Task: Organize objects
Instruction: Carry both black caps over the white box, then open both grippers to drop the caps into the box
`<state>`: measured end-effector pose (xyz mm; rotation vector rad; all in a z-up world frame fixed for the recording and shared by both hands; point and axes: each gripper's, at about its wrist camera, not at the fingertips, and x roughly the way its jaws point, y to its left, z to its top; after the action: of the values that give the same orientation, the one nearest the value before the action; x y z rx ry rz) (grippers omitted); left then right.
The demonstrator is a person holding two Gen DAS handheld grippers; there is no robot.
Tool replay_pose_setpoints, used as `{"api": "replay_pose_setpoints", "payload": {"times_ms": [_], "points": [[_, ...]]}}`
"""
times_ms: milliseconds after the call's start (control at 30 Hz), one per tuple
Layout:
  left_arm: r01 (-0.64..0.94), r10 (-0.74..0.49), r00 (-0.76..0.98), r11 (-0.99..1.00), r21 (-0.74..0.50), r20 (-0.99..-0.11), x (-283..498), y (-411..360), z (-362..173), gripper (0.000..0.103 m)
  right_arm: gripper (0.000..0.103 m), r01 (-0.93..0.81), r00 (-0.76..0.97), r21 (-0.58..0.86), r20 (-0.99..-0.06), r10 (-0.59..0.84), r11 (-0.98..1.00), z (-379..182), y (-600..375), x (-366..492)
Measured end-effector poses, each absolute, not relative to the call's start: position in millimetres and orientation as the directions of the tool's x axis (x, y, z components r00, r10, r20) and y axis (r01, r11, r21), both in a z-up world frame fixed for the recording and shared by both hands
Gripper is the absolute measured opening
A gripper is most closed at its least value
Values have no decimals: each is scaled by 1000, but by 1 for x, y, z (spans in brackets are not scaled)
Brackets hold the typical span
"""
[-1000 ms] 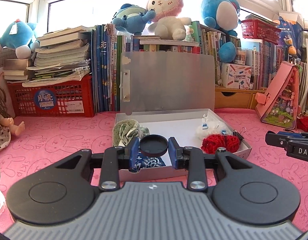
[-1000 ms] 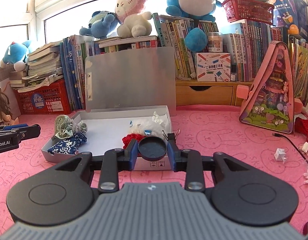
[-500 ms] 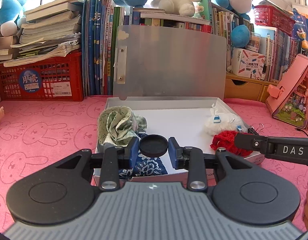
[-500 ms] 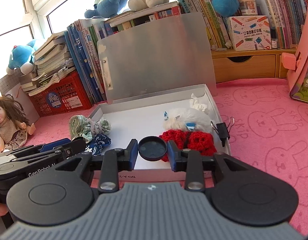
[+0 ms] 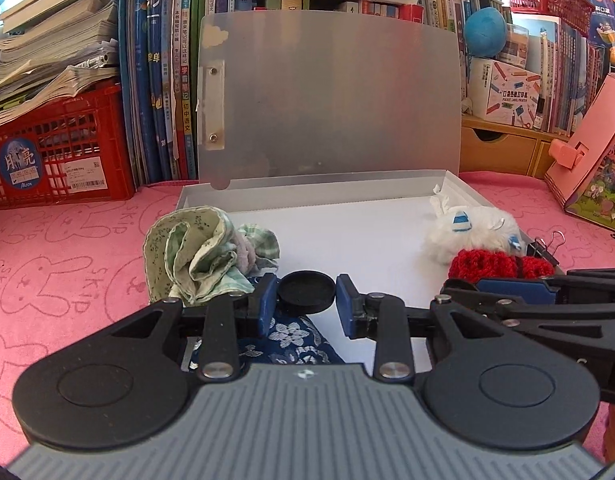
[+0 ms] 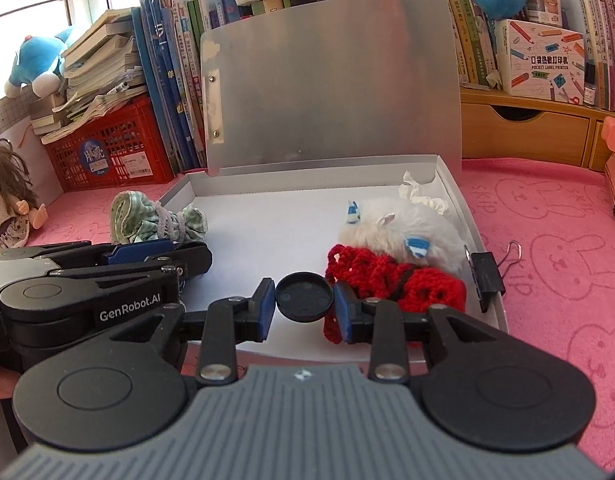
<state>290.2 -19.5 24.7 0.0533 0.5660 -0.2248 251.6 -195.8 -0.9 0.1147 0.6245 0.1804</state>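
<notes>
An open grey box [image 5: 327,178] [image 6: 307,162] lies on the pink mat with its lid [image 5: 331,96] standing up. Inside at the left are a green patterned cloth [image 5: 195,252] [image 6: 135,220] and a blue floral cloth [image 5: 291,340]. At the right lie a white fluffy piece [image 5: 479,228] [image 6: 395,224] and a red crochet piece [image 5: 495,264] [image 6: 387,276]. My left gripper [image 5: 306,294] [image 6: 203,256] hangs shut and empty over the blue cloth. My right gripper [image 6: 304,298] [image 5: 451,286] hovers beside the red crochet. Its jaws are just opening, with nothing held.
A black binder clip [image 6: 487,272] sits on the box's right wall. Behind stand a red crate [image 5: 55,152], rows of books and a wooden drawer unit [image 6: 527,132]. A doll [image 6: 7,200] lies far left and a pink toy house [image 5: 591,168] stands far right.
Both grippers have come forward and down over the box's front edge, and they now sit close side by side. The box's contents have not moved.
</notes>
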Motion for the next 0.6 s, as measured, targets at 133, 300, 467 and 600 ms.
{"api": "replay_pose_setpoints", "payload": {"times_ms": [133, 300, 467, 600], "points": [[236, -193, 826, 972, 15, -529, 286, -22, 26, 42, 53, -136, 809, 133, -558, 188, 982, 0, -194, 246], [244, -207, 839, 970, 8, -503, 273, -19, 36, 69, 55, -137, 818, 135, -543, 189, 981, 8, -199, 236], [261, -216, 853, 965, 28, -476, 250, -18, 49, 76, 60, -141, 832, 143, -519, 195, 980, 18, -207, 216], [276, -227, 863, 960, 46, -452, 223, -18, 58, 82, 62, -154, 841, 140, -502, 204, 978, 26, -212, 191]]}}
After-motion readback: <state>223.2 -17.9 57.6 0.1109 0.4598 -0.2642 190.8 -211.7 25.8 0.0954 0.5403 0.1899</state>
